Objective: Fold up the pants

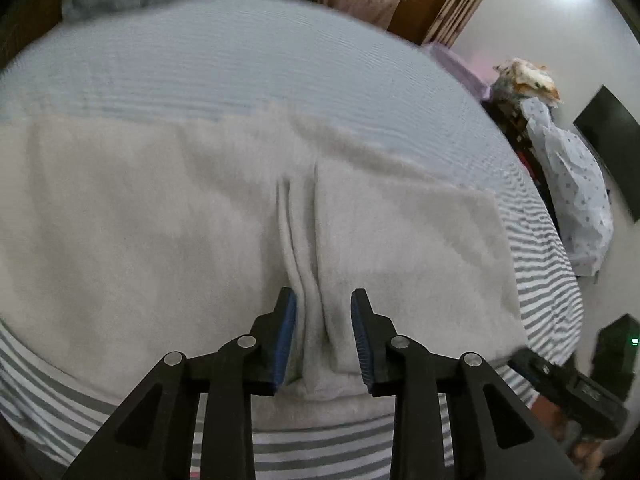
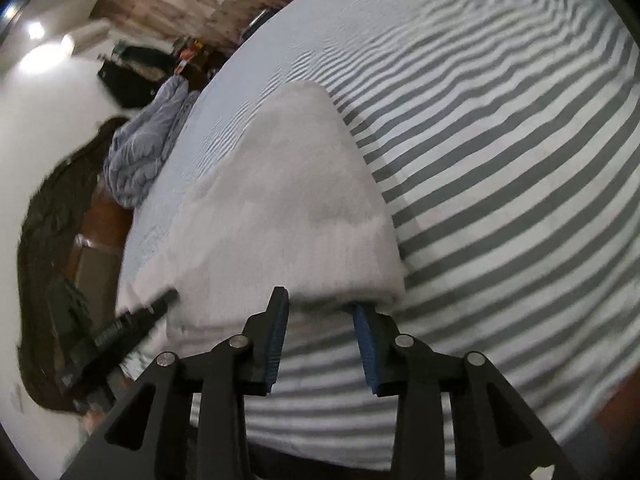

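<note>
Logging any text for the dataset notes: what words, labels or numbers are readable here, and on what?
None readable.
The right gripper body carries a small plate with markings: too blurred to read.
The white pants and striped bedsheet show no tag or print.

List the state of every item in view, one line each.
Pants: white, lying flat on the bed, partly folded, a crease down the middle.
Bed sheet: striped, spread out.
Left gripper: open, straddling the crease.
Right gripper: open, at the pants' near edge.
</note>
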A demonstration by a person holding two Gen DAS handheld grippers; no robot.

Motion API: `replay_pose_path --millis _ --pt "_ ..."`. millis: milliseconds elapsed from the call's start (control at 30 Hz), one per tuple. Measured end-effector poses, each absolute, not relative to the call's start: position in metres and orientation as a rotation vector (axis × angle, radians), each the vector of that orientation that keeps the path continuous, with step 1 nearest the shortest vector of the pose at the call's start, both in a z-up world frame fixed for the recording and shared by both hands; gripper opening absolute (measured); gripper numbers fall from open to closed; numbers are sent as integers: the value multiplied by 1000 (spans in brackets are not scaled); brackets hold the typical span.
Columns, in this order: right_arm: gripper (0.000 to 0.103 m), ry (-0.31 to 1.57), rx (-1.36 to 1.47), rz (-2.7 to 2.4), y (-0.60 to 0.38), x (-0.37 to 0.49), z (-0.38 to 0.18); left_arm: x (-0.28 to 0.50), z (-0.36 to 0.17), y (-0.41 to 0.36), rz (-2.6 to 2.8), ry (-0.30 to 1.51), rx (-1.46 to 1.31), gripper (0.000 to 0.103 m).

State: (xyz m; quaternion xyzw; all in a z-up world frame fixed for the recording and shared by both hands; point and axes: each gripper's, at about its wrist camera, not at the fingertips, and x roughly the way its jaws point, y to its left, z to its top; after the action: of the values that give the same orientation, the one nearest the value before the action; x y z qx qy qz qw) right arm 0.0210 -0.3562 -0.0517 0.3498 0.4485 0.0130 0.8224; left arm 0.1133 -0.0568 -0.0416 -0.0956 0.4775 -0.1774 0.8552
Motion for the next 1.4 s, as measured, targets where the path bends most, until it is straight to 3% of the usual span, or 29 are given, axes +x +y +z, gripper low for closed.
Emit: replay_pose_path --millis 167,433,633,867,1067,1400 --pt "31 940 593 27 -349 2 -22 94 -17 -71 -447 845 -124 40" --pt "31 859 424 8 -336 58 10 98 -50 -95 -440 921 -28 42" --pt "31 900 305 -29 -328 130 1 104 -70 -94 -423 975 -16 42" --pt "31 1013 279 -66 -336 167 -36 130 -41 -93 -467 913 -77 42" --pt "31 1011 280 -47 -335 157 -32 186 -59 -113 -455 1038 -135 42" --pt "31 1056 254 23 -322 66 -29 179 -73 -132 -438 953 28 42"
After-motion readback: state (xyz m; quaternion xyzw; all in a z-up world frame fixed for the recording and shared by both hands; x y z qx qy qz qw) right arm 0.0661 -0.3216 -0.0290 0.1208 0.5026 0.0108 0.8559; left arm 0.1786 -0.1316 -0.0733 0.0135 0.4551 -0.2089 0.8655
